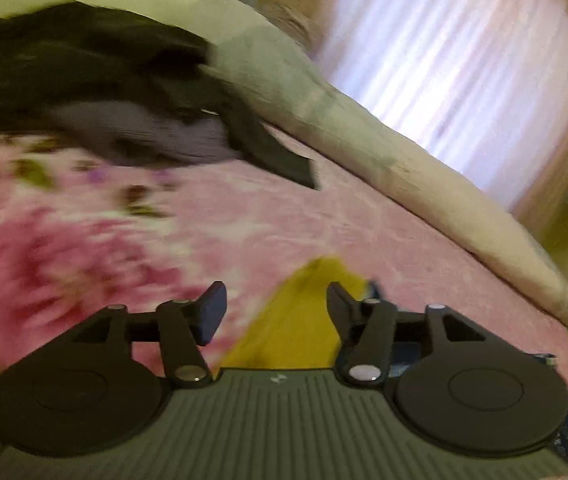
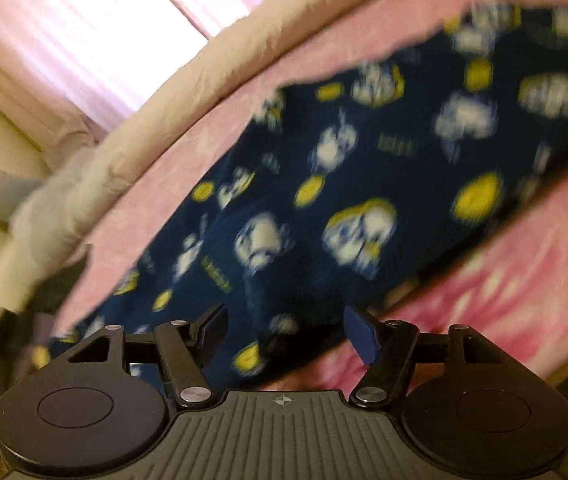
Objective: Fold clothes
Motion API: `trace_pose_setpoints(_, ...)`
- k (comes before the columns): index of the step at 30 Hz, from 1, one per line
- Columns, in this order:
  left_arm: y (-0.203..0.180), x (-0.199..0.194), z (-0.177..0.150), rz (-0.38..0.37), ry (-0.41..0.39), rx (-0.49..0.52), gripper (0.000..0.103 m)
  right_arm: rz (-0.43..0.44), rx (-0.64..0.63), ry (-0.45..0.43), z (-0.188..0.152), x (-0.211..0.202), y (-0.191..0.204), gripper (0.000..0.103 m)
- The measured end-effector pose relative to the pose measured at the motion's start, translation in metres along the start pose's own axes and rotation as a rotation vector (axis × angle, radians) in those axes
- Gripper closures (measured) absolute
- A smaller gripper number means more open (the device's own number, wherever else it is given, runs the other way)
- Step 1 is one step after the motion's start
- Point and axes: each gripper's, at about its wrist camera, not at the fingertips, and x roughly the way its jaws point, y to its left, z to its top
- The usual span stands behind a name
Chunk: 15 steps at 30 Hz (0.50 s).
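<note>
Left wrist view: left hand-held gripper (image 1: 276, 304), fingers apart, hovers over a yellow cloth (image 1: 295, 332) on the pink bed (image 1: 244, 220). Right hand-held gripper (image 2: 285, 328), also apart and empty, faces blue patterned pyjamas (image 2: 363, 168) spread flat, likely for folding.

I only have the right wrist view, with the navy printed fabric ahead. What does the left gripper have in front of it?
Observer: The left gripper is open over a yellow cloth.
Operator: Any other clothes nearby?
Observer: Yes, a dark heap of black and grey garments lies farther up the pink floral bedspread.
Operator: Is it gripping anything?
Observer: No, nothing sits between its fingers.
</note>
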Motion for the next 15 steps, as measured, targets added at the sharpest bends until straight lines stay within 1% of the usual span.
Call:
trace_pose_setpoints(1, -0.007, 0.016, 0.008, -0.035, 0.024, -0.001, 0.043, -0.023, -0.019, -0.010, 0.001, -0.004, 0.002, 0.035)
trace_pose_setpoints(3, -0.016, 0.051, 0.016, -0.058, 0.074, -0.032, 0.041, -0.068, -0.057, -0.031, 0.003, -0.013, 0.006, 0.035)
trace_pose_setpoints(5, -0.022, 0.085, 0.021, -0.076, 0.130, -0.064, 0.041, -0.113, -0.095, -0.052, 0.005, -0.021, 0.010, 0.035)
trace_pose_setpoints(6, -0.024, 0.097, 0.021, -0.090, 0.156, -0.063, 0.043, -0.117, -0.087, -0.052, 0.006, -0.019, 0.007, 0.035)
trace_pose_setpoints(7, -0.026, 0.110, 0.021, -0.106, 0.181, -0.061, 0.060, -0.120, -0.075, -0.051, 0.008, -0.017, 0.003, 0.035)
trace_pose_setpoints(8, -0.029, 0.114, 0.019, -0.105, 0.188, -0.044, 0.079, -0.123, -0.064, -0.049, 0.009, -0.014, -0.001, 0.035)
trace_pose_setpoints(9, -0.031, 0.119, 0.017, -0.071, 0.186, -0.012, 0.098, -0.126, -0.053, -0.048, 0.011, -0.012, -0.005, 0.035)
trace_pose_setpoints(12, -0.029, 0.125, 0.015, 0.029, 0.113, 0.085, 0.099, -0.131, -0.032, -0.055, 0.014, -0.010, -0.012, 0.035)
trace_pose_setpoints(13, -0.028, 0.126, 0.015, 0.060, 0.086, 0.118, 0.097, -0.131, -0.027, -0.059, 0.014, -0.011, -0.014, 0.035)
trace_pose_setpoints(14, -0.027, 0.130, 0.012, 0.076, 0.075, 0.142, 0.095, -0.130, -0.018, -0.060, 0.015, -0.011, -0.017, 0.035)
trace_pose_setpoints(15, -0.028, 0.133, 0.008, 0.104, 0.071, 0.179, 0.091, -0.129, -0.009, -0.061, 0.015, -0.012, -0.020, 0.035)
